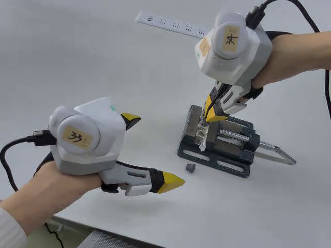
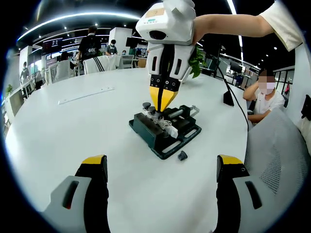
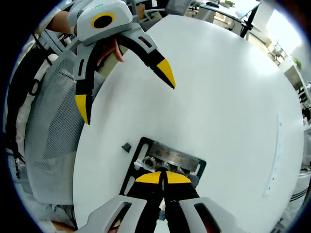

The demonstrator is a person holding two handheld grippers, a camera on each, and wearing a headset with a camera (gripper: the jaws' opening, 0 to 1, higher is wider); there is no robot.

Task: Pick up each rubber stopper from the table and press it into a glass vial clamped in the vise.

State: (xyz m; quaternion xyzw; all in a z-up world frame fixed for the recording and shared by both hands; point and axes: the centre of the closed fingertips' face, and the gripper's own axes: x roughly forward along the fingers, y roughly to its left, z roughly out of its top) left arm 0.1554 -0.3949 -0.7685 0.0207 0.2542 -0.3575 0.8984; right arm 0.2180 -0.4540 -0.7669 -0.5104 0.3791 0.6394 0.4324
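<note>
A round white surface (image 1: 103,62) is seen from above. The left tongs (image 1: 153,150), held in a hand at the lower left, hang above the surface. Their yellow tips are wide apart, with nothing between them.

The right tongs (image 1: 211,118), held in a hand from the upper right, point steeply down into a dark vise (image 1: 238,150) that sits on the surface. Their yellow tips are pressed together right at the top of a clear glass vial (image 1: 200,137) clamped in the vise. Whether anything is pinched between those tips is too small to tell.

One small dark grey rubber stopper (image 1: 190,167) lies loose on the surface, just beside the near edge of the vise and between it and the left tongs. The metal handle of the vise sticks out to the right. A long white strip (image 1: 170,23) lies flat at the far side, well apart from the vise.
</note>
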